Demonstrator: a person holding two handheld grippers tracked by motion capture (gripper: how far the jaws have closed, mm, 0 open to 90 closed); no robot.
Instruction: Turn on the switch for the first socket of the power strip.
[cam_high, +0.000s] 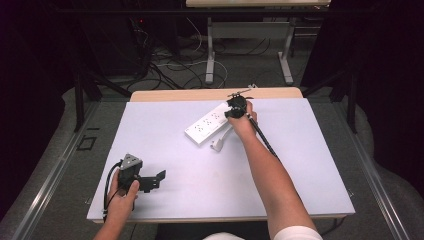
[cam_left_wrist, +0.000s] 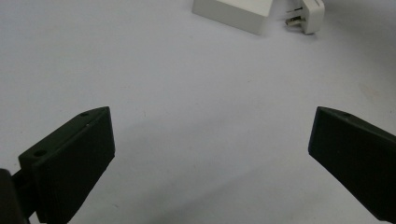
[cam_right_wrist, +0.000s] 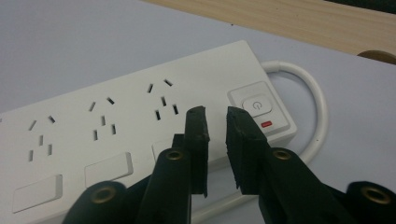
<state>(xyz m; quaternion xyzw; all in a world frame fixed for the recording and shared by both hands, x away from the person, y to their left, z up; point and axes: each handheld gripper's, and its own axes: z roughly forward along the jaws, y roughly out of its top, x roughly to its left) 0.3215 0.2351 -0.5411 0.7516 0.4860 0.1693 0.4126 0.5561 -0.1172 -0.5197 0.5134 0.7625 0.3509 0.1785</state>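
Hovering over the switch end of the white power strip (cam_right_wrist: 140, 121), the right gripper (cam_right_wrist: 217, 121) is holding its jaws a narrow gap apart with nothing between them, just short of the power button (cam_right_wrist: 256, 105). The strip is lying diagonally at the far middle of the table (cam_high: 165, 150), its white cable (cam_right_wrist: 314, 107) looping off the switch end and its plug (cam_high: 218, 144) resting just beside the strip's near edge. The left gripper (cam_high: 150, 181) is resting near the front left corner, jaws spread wide and empty, well apart from the strip. Judging by this, the step in hand is working the switch. The next move probably calls for bringing one jaw tip squarely over the button and pressing straight down without shoving the strip.
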